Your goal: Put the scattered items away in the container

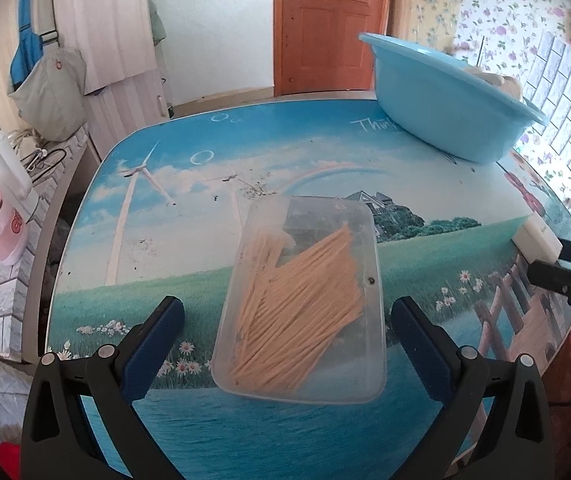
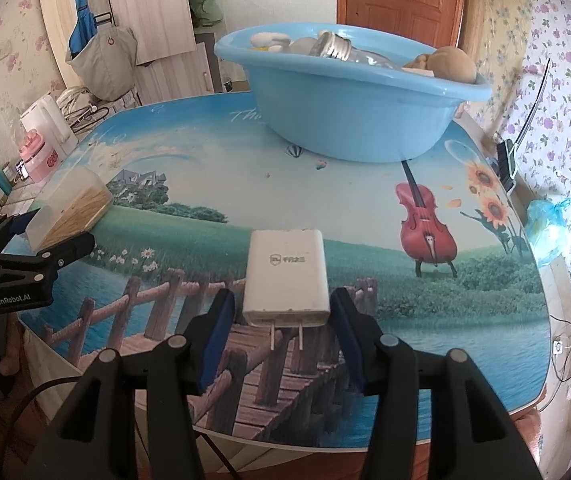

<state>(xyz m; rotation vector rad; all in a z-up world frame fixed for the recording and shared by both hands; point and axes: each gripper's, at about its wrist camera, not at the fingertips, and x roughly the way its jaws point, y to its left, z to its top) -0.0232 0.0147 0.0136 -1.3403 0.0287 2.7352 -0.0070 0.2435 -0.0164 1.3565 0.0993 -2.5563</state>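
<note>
A clear plastic box of toothpicks (image 1: 301, 304) lies on the picture-printed table (image 1: 189, 208). My left gripper (image 1: 287, 312) is open, its fingers on either side of the box's near half, apart from it. A white plug charger (image 2: 287, 276) lies on the table, prongs toward me. My right gripper (image 2: 281, 304) is open around the charger's near end, fingers just beside it. A light blue basin (image 2: 349, 108) stands at the far side and holds a glass jar (image 2: 337, 50), a white item and a brown item. The basin also shows in the left wrist view (image 1: 441, 104).
A white kettle (image 2: 51, 120) and a pink jar (image 2: 39, 158) stand on a counter to the left. A blue plastic bag (image 2: 545, 216) and a phone stand (image 2: 507, 160) are at the table's right edge. A wooden door (image 1: 329, 24) is behind.
</note>
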